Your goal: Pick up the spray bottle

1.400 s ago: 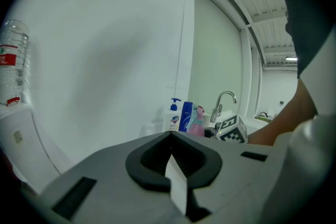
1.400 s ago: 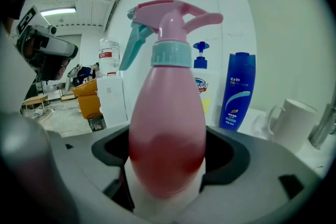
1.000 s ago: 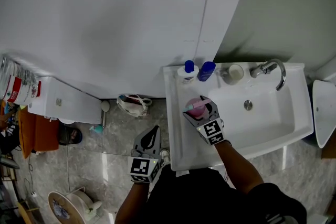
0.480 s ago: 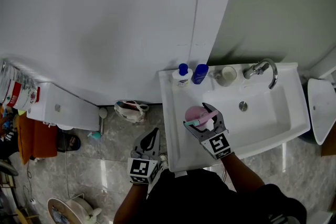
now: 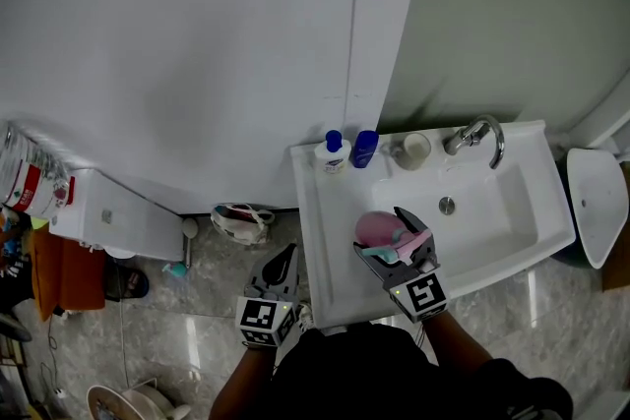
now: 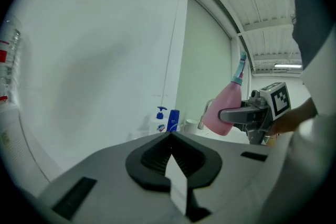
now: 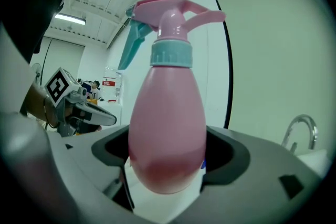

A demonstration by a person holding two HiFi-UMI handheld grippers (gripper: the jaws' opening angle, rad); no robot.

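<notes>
Spray bottle (image 7: 168, 128) sits in my right tongs (image 7: 168, 150): in the right gripper view the two dark pads press on either side of its pink, egg-shaped body, low down, with the jaws standing fairly wide to take its girth. The bottle is upright there, with a teal collar above the body, a pink spray head on top and a teal trigger hanging to the left. From the head view I see the right tongs (image 5: 384, 236) carrying the spray bottle (image 5: 374, 229) over the left part of the sink (image 5: 320, 241), near its front rim. The left gripper view shows the same bottle (image 6: 223, 113) from the side, in the air and leaning a little, clear of everything below it. My left tongs (image 6: 170, 136) have their jaws closed together with nothing between them. In the head view the left tongs (image 5: 285, 256) are over the marble floor (image 5: 197, 261), just beside the sink's front left corner and well apart from the bottle. Along the back ledge of the sink stand a white pump bottle (image 5: 333, 152), a blue bottle (image 5: 365, 149) just beside it, and a cup (image 5: 410, 150), with the faucet (image 5: 477, 135) to their right.
</notes>
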